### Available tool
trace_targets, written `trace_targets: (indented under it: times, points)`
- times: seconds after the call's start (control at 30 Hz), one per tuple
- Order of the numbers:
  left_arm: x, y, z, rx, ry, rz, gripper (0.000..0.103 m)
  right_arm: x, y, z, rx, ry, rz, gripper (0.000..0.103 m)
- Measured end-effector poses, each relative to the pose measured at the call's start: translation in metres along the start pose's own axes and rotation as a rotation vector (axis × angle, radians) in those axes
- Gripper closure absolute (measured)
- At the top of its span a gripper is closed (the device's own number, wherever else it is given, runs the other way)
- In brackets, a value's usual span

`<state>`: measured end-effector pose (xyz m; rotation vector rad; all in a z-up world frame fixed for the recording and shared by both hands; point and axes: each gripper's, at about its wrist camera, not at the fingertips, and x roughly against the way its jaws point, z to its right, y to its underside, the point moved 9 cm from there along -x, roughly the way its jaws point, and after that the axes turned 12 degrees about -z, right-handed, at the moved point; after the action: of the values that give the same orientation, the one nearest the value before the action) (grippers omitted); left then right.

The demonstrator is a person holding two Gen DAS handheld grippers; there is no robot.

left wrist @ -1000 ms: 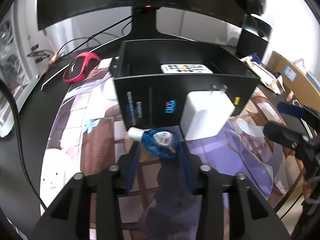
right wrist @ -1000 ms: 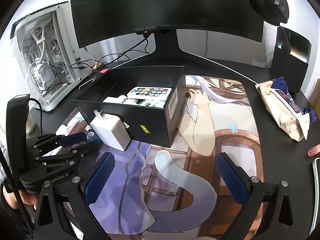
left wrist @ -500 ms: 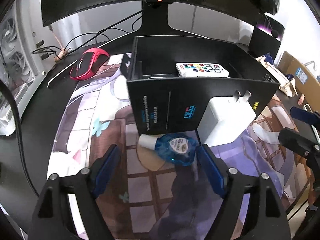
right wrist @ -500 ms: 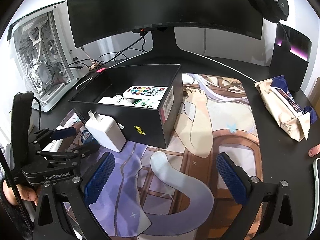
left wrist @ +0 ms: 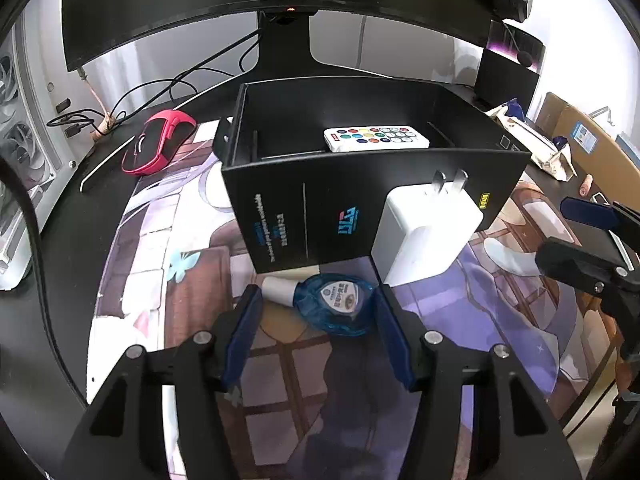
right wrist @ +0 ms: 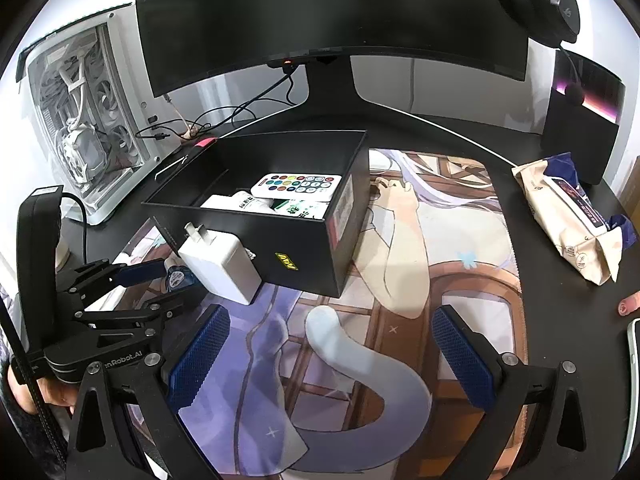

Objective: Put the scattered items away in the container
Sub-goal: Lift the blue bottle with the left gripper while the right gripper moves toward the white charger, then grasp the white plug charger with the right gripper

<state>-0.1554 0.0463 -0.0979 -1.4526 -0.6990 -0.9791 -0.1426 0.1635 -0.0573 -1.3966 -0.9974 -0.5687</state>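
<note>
Since half a second ago your left gripper has been closing around the translucent blue correction-tape dispenser; pads flank it, contact unclear. Your right gripper is spread, empty.

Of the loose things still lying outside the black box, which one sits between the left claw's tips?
The blue correction tape, lying flat between the left claw tips. The white charger leans against the black box instead.
</note>
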Motion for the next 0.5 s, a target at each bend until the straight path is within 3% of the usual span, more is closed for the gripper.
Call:
trace_targets:
  times: [0.37,0.5]
  points:
    - [0.023,0.005,-0.015,-0.007,-0.002,0.041,0.046,-0.003,0.002,-0.017,-0.04,-0.005,0.007,0.0]
    - [0.027,0.008,-0.03,0.006,0.0,0.047,0.046,-0.017,0.004,-0.027,-0.08,-0.016,-0.051,0.0]
